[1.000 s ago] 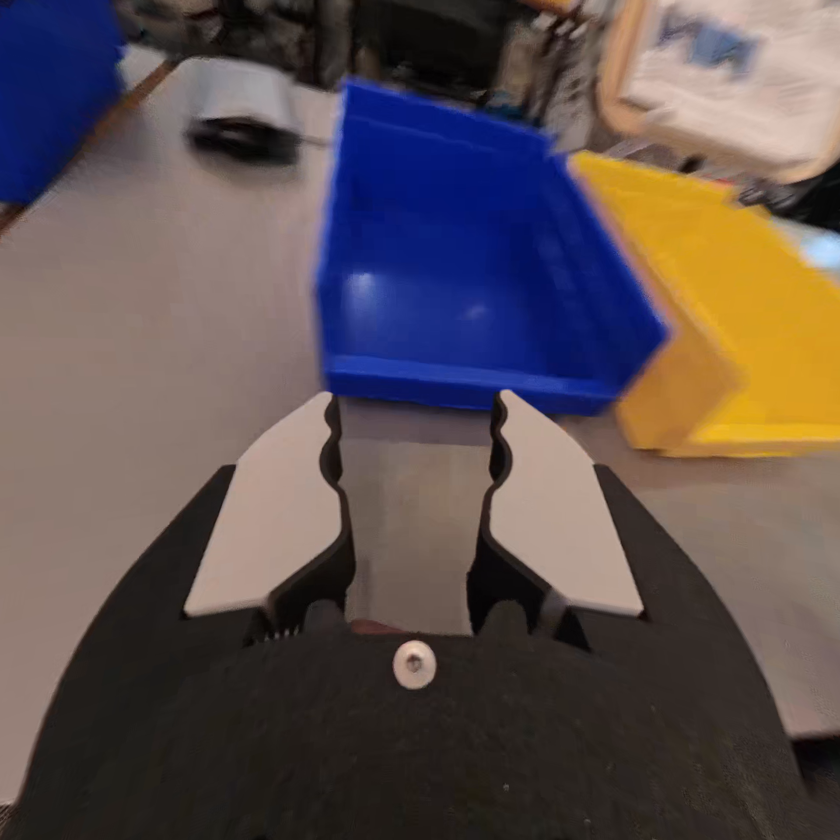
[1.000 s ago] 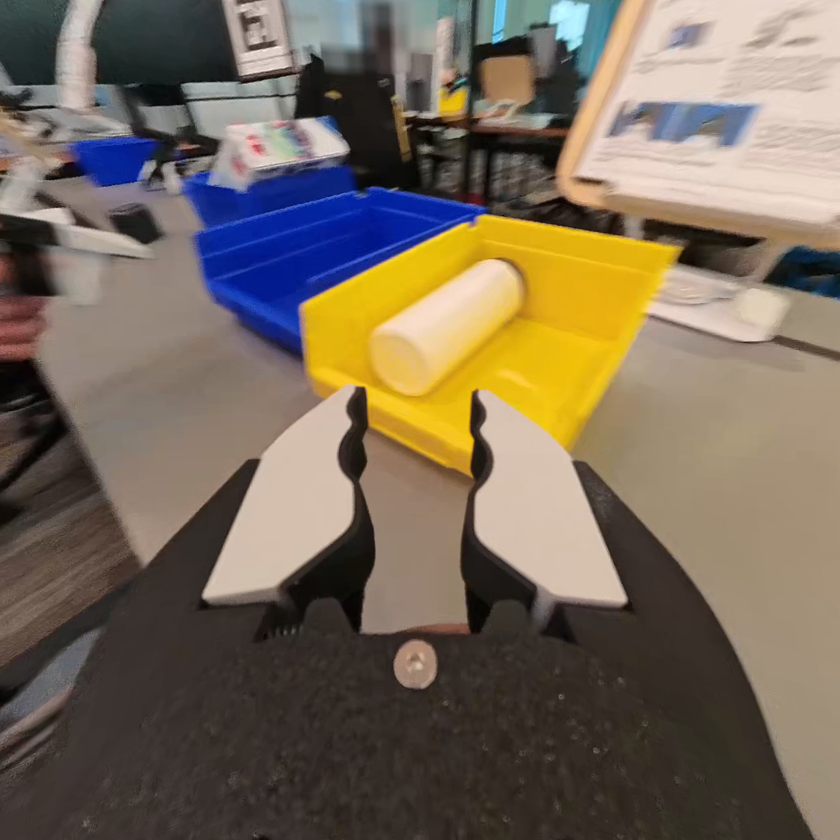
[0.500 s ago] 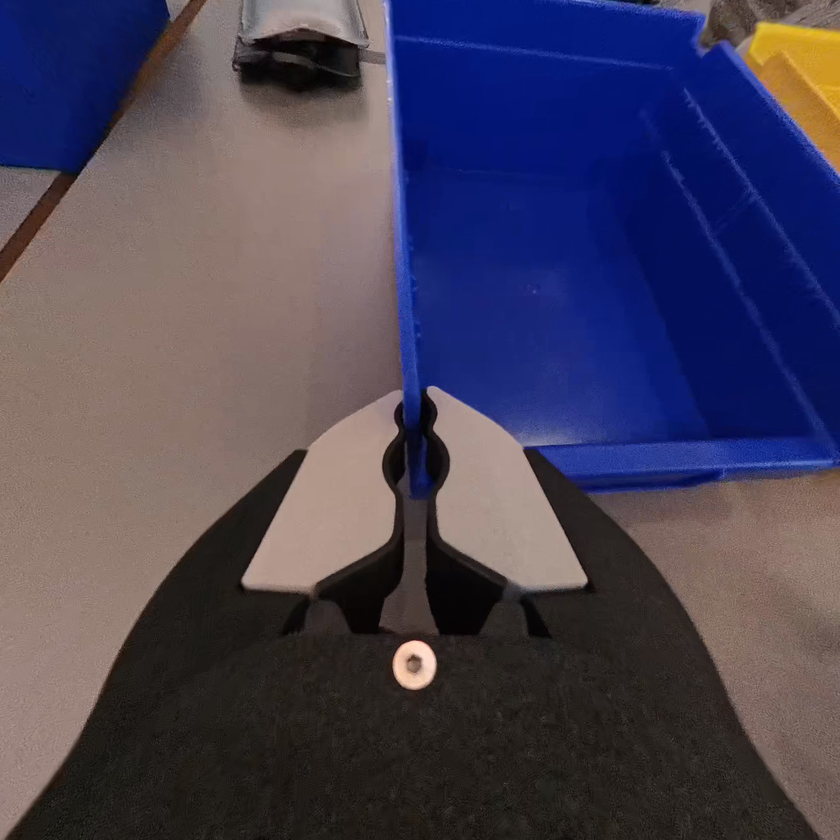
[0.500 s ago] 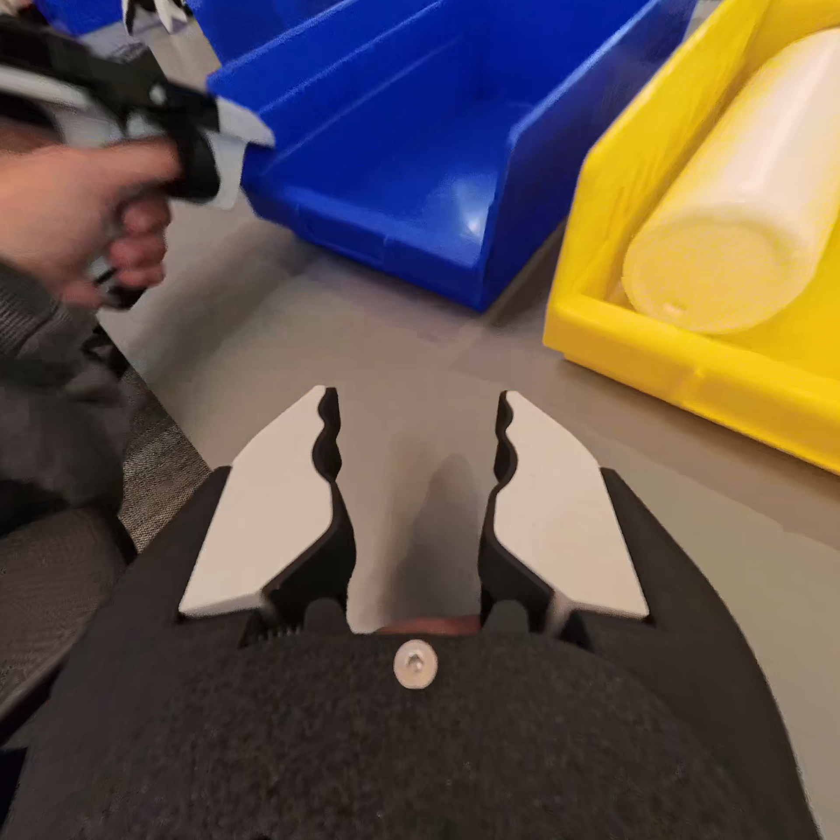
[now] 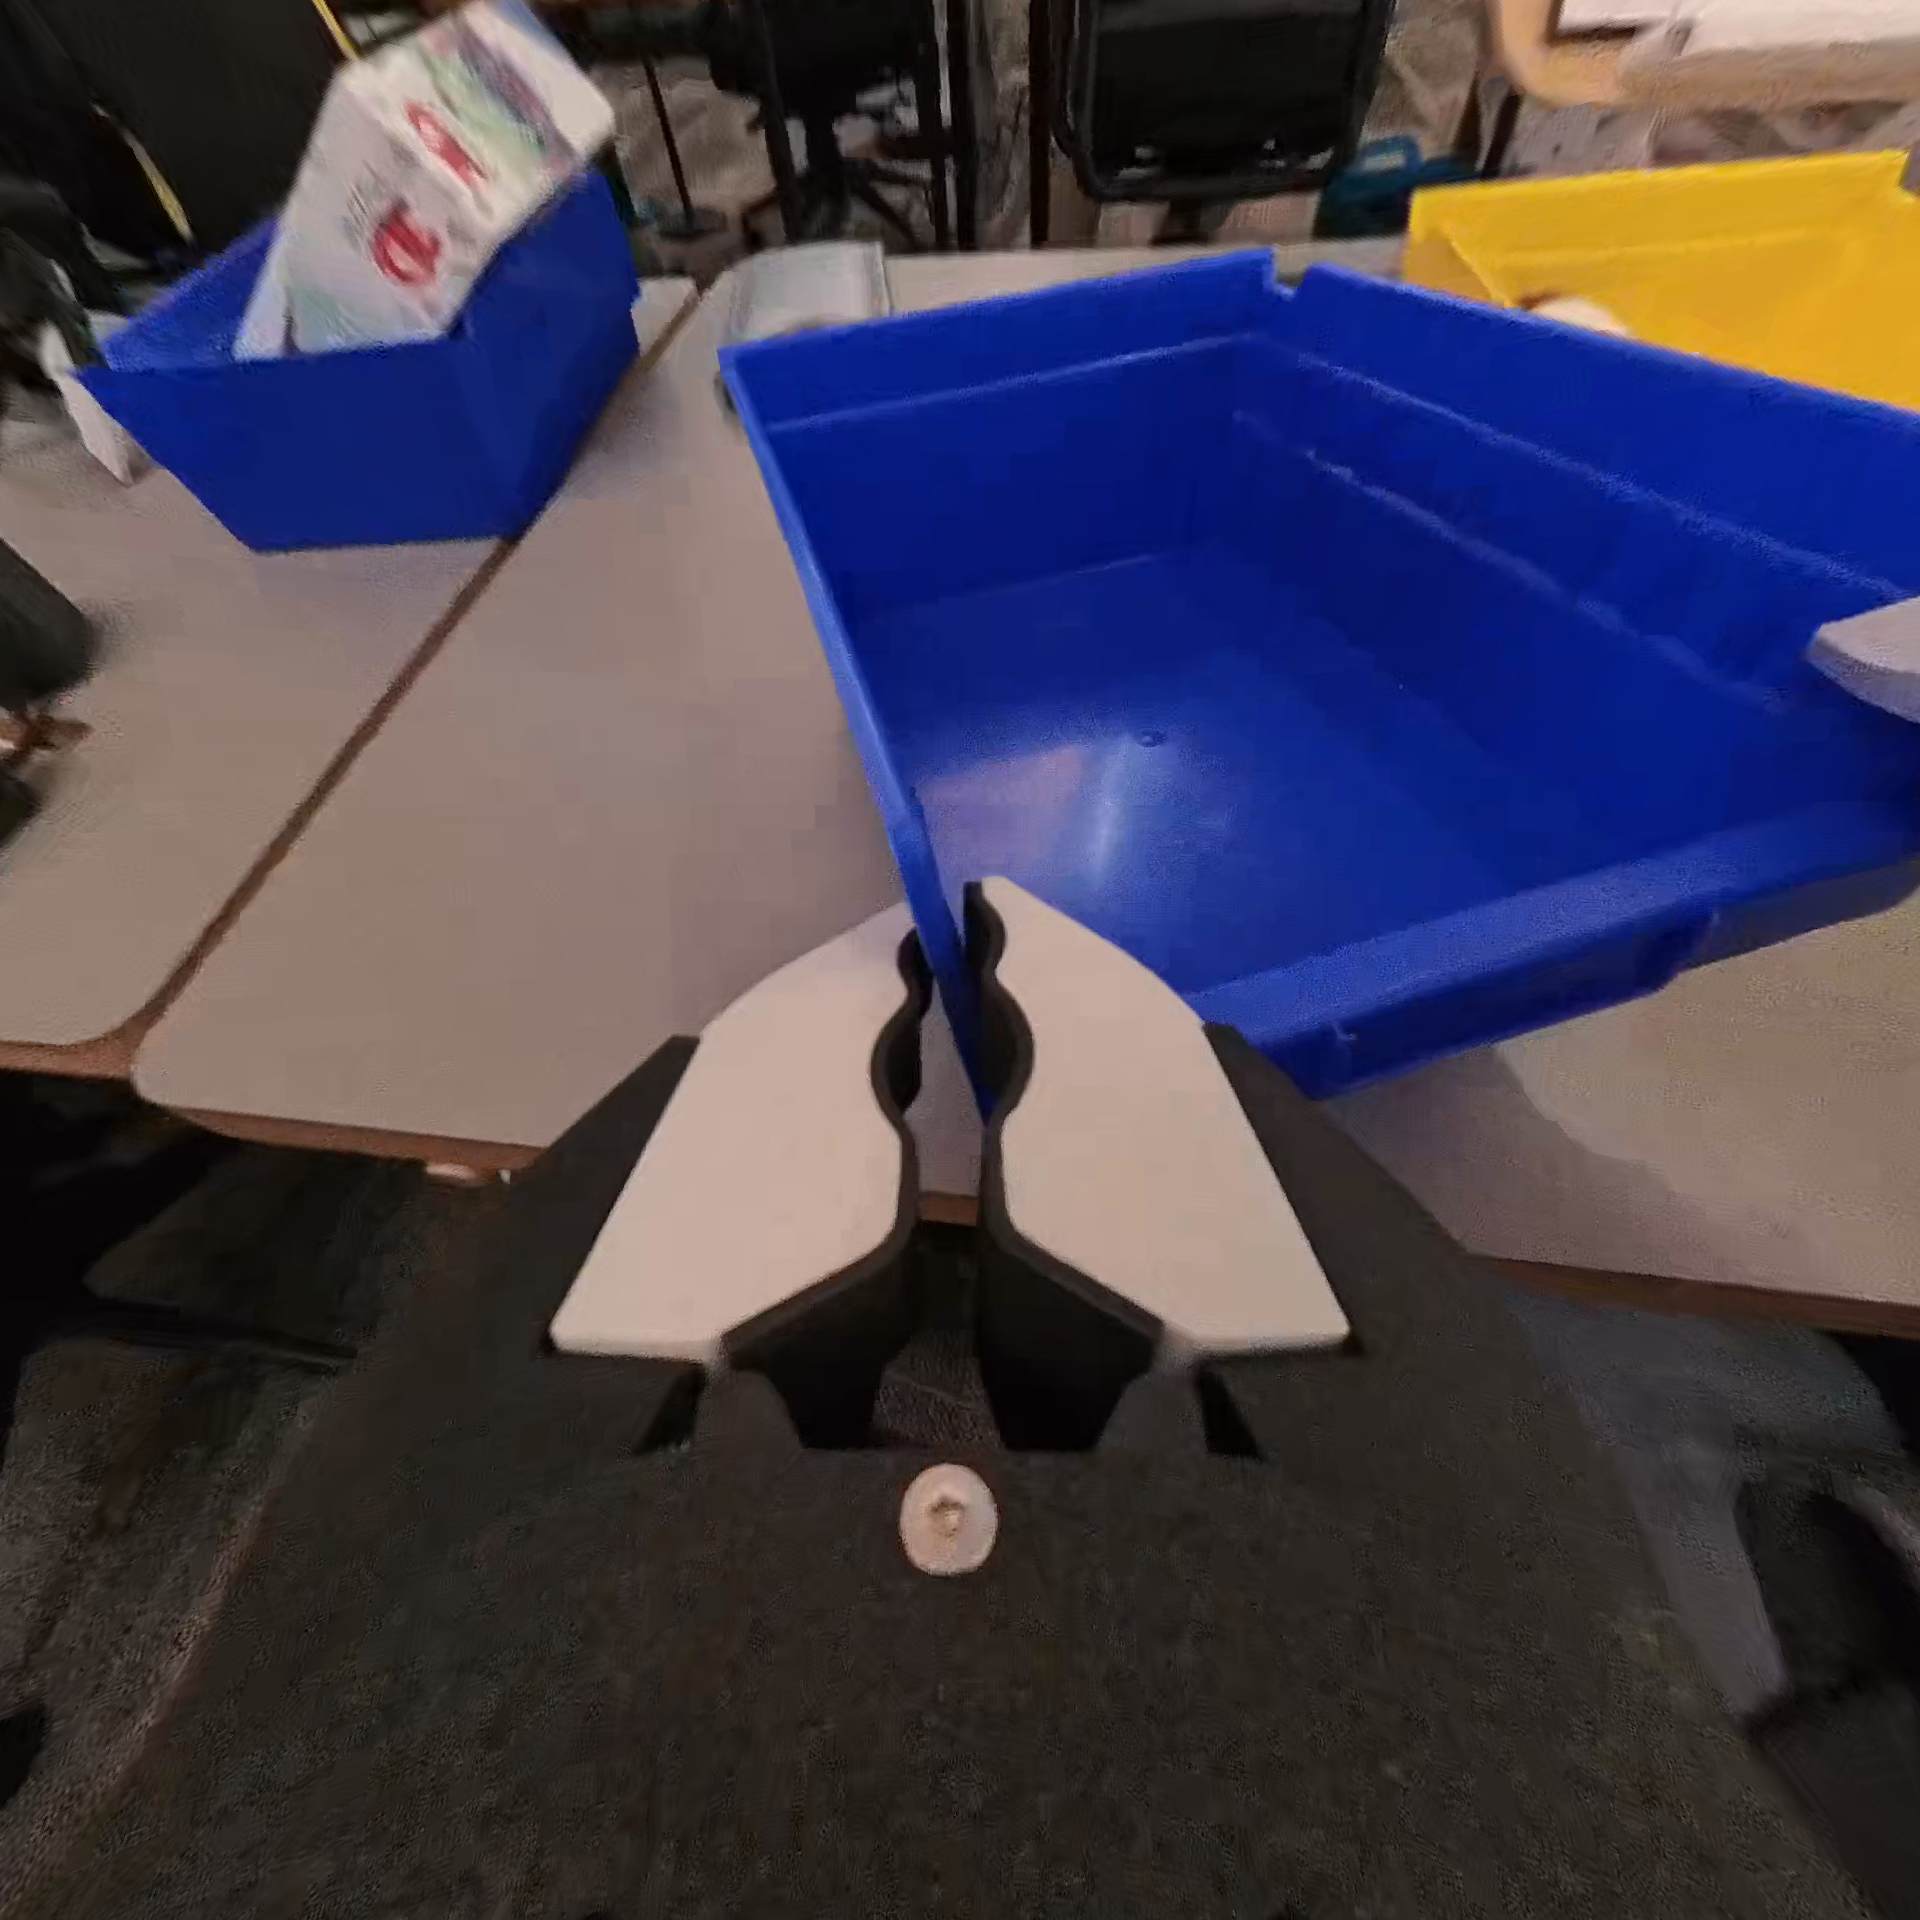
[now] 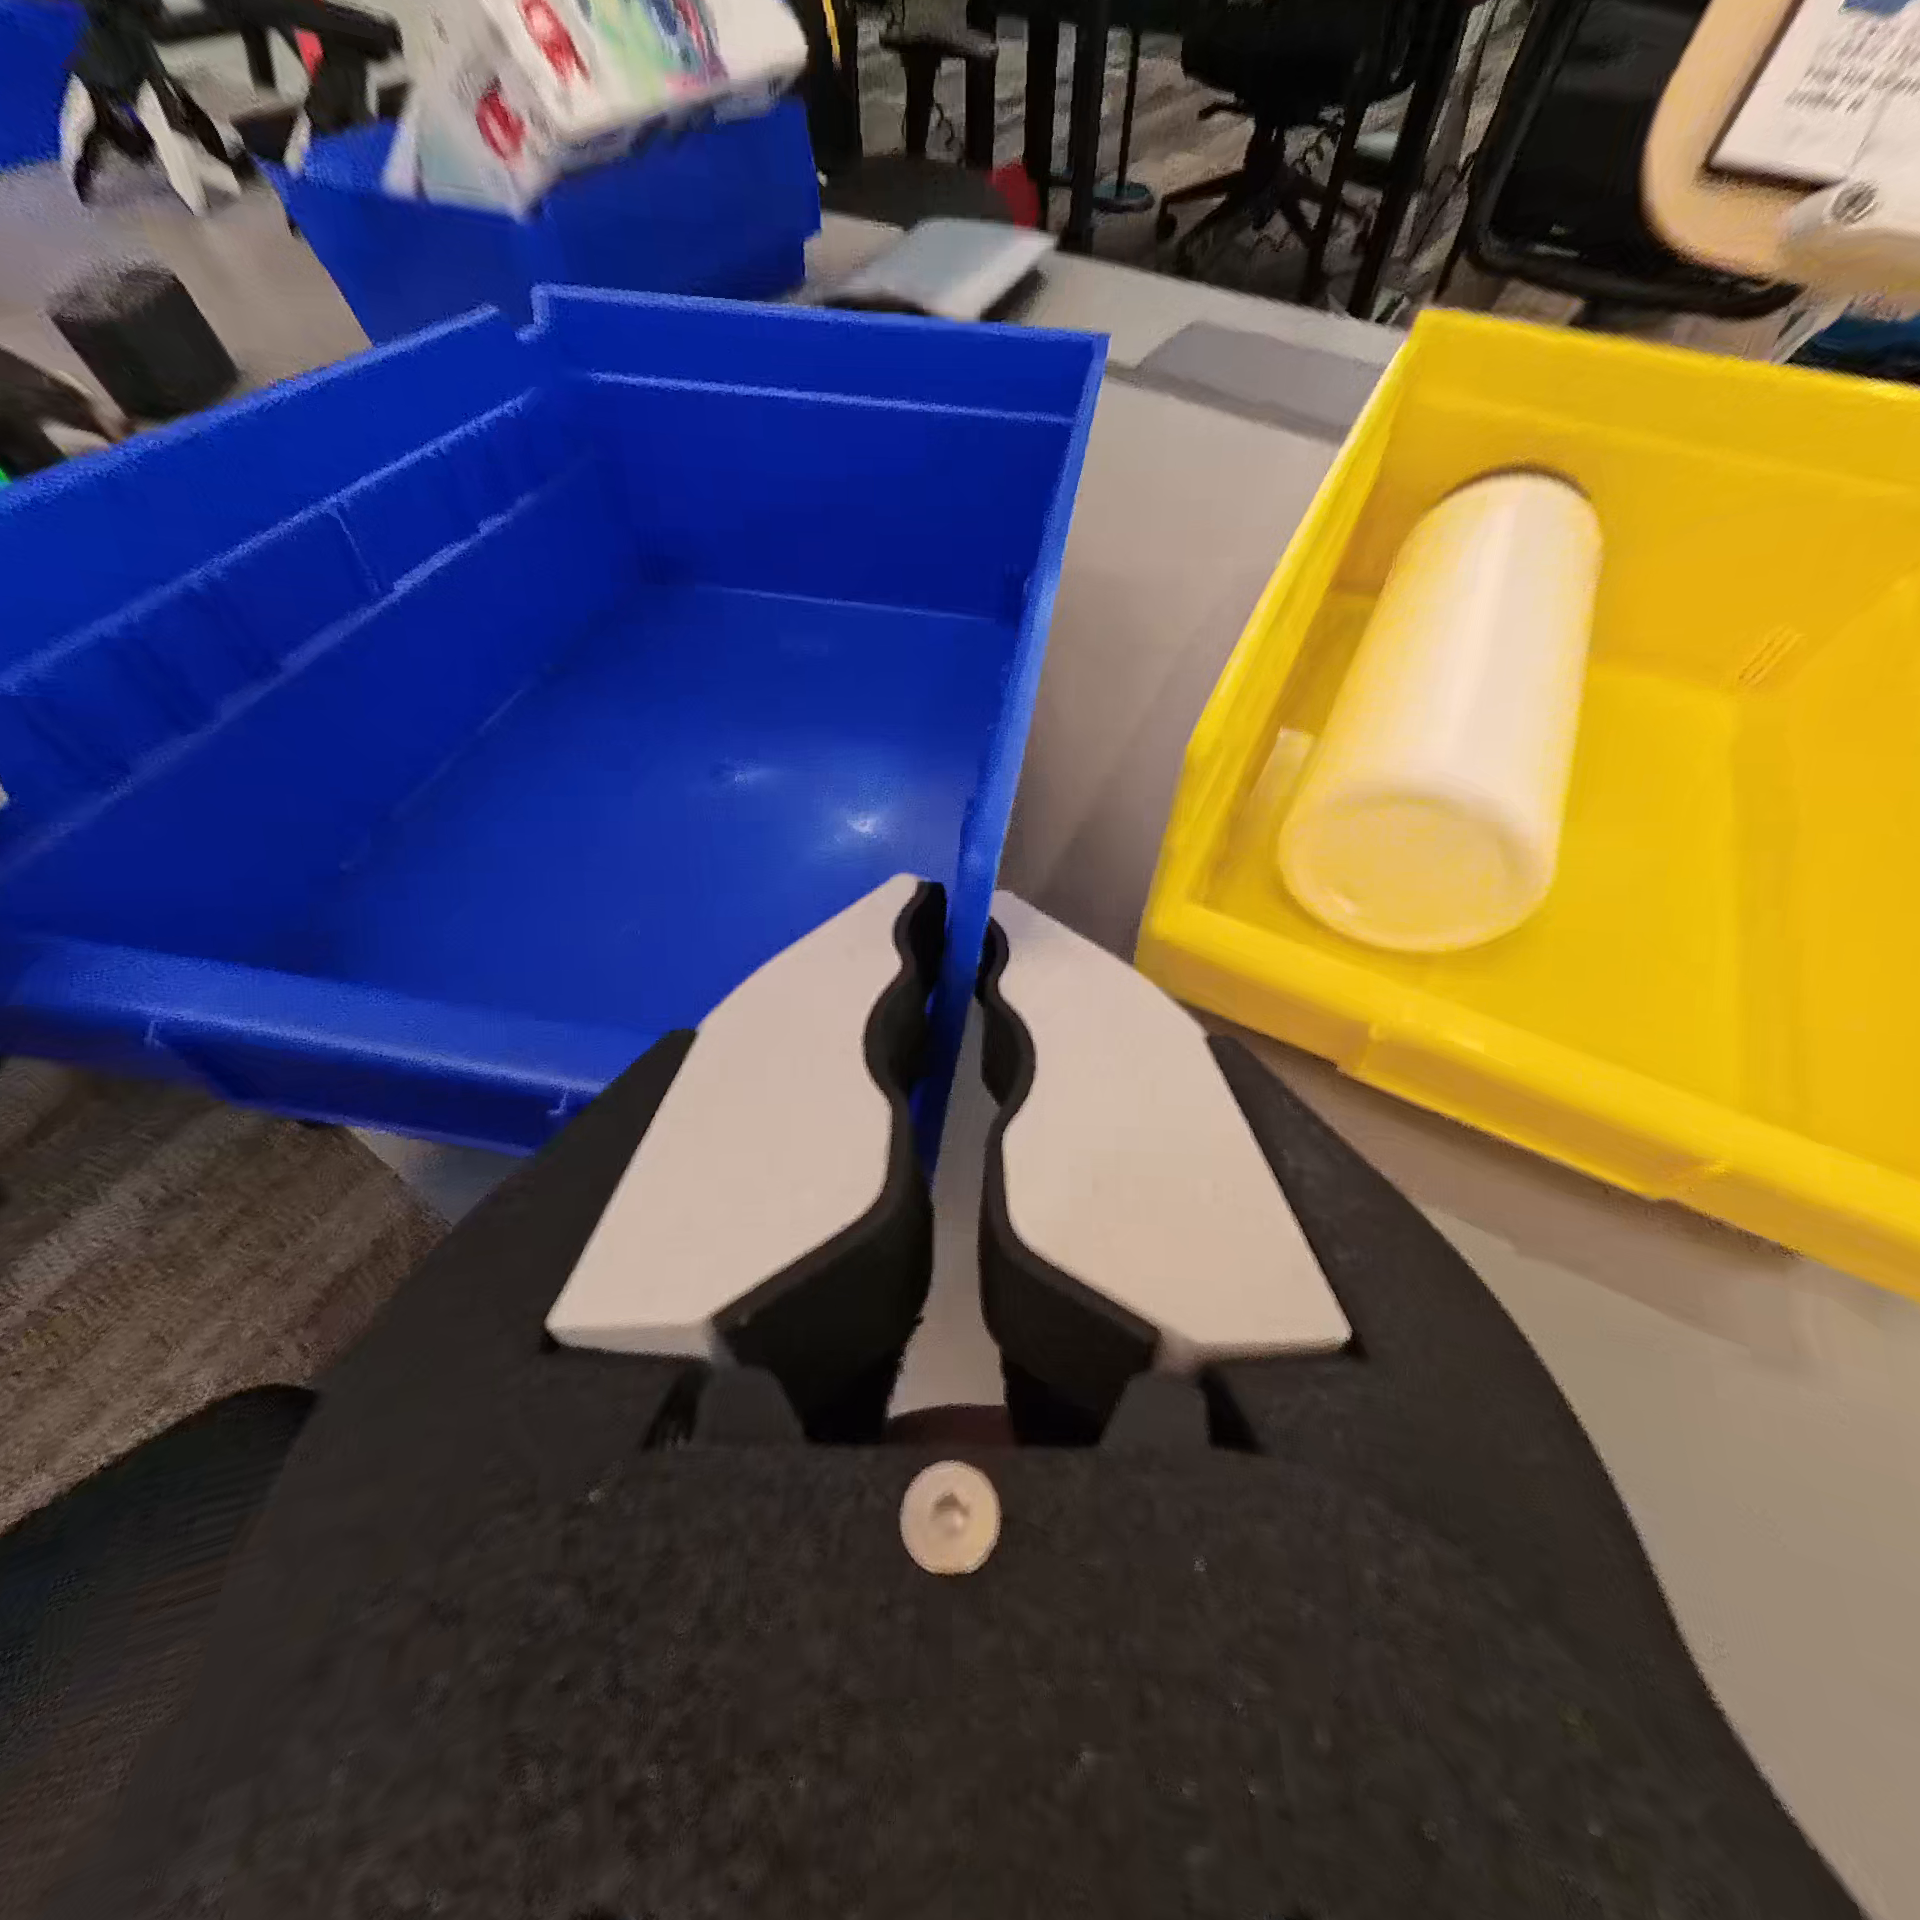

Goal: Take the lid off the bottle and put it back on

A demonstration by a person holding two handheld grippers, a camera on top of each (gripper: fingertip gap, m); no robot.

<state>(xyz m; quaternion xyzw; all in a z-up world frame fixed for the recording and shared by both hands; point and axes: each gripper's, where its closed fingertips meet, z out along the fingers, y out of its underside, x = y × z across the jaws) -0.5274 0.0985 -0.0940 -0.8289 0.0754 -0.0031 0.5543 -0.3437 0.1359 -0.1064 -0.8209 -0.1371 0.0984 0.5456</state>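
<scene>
A white bottle (image 6: 1455, 707) lies on its side in the yellow bin (image 6: 1558, 1060), base toward me; its lid end is at the far side and hidden. An empty blue bin (image 5: 1247, 790) stands left of the yellow bin (image 5: 1683, 270). My left gripper (image 5: 951, 914) is shut on the blue bin's left wall near its front corner. My right gripper (image 6: 961, 914) is shut on the right wall of the blue bin (image 6: 623, 810) near its front corner. One finger of the right gripper (image 5: 1870, 665) shows at the right edge of the left wrist view.
A second blue bin (image 5: 395, 416) holding a white printed box (image 5: 416, 187) stands at the back left. A grey flat pouch (image 5: 810, 286) lies behind the empty bin. A black cylinder (image 6: 145, 332) stands far left. The table's front edge (image 5: 312, 1132) is close, with carpet below.
One second ago both grippers were open. The left then shut on the blue bin's left wall. The right swung left from the yellow bin and has shut on the right wall.
</scene>
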